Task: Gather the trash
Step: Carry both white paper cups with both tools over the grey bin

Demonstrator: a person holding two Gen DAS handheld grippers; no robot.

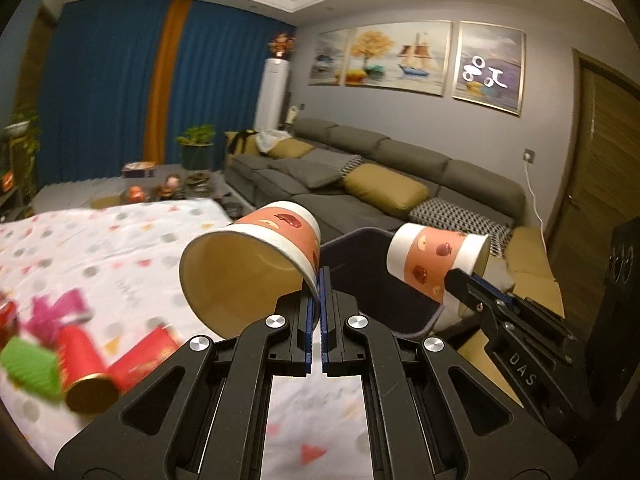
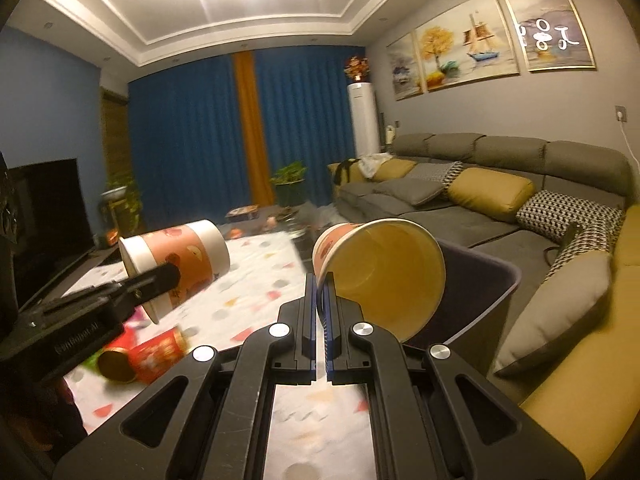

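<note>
Each gripper pinches the rim of an orange-and-white paper cup with fruit prints. In the left wrist view my left gripper [image 1: 319,292] is shut on a cup [image 1: 256,264] tilted with its mouth toward me, held above the table edge beside a dark purple bin [image 1: 360,276]. My right gripper [image 1: 464,284] holds the second cup [image 1: 436,260] over the bin's right side. In the right wrist view my right gripper [image 2: 321,296] is shut on its cup [image 2: 384,272] in front of the bin [image 2: 480,280]; the left gripper [image 2: 160,280] holds the other cup [image 2: 180,256] at left.
A table with a dotted white cloth [image 1: 100,248] carries red cans [image 1: 86,364], a green wrapper [image 1: 28,368] and pink scraps. A red can [image 2: 140,356] lies near the table's front. A grey sofa [image 2: 500,184] with yellow cushions stands right; a television [image 2: 44,216] stands left.
</note>
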